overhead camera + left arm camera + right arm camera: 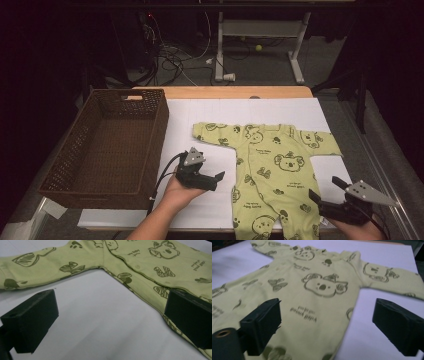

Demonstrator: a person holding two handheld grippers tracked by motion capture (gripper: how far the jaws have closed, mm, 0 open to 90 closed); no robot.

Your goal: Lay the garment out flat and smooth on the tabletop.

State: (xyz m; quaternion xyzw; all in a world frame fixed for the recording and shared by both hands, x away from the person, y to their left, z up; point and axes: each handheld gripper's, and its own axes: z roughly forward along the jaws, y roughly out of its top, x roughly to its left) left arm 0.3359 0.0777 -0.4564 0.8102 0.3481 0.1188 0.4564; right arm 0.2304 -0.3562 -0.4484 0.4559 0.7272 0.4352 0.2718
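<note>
Romper point(272, 172), pale green and printed with koalas, lies flat and face up on a white sheet point(200, 125) over the table, arms spread, legs running to the near edge. Wide-set jaws on the left gripper point(212, 179) hover just beside the garment's left side, gripping nothing; the left gripper view puts bare white sheet between them, with one jaw overlapping the edge of the cloth below the underarm. The right gripper point(327, 192) also stands open, empty, low over the romper's right leg edge; its own view, somewhat blurred, has one jaw above the cloth and the other above the sheet, and whether either touches the fabric is hard to say. Both hands enter from the near edge, the left hand point(182, 192) cupped under its gripper, palm up, forearm angled in. A brown wicker basket point(82, 145) sits at the left, touching the sheet's edge, well apart from the romper. Beyond the table, cables and a white desk frame point(260, 47) show on the floor.
</note>
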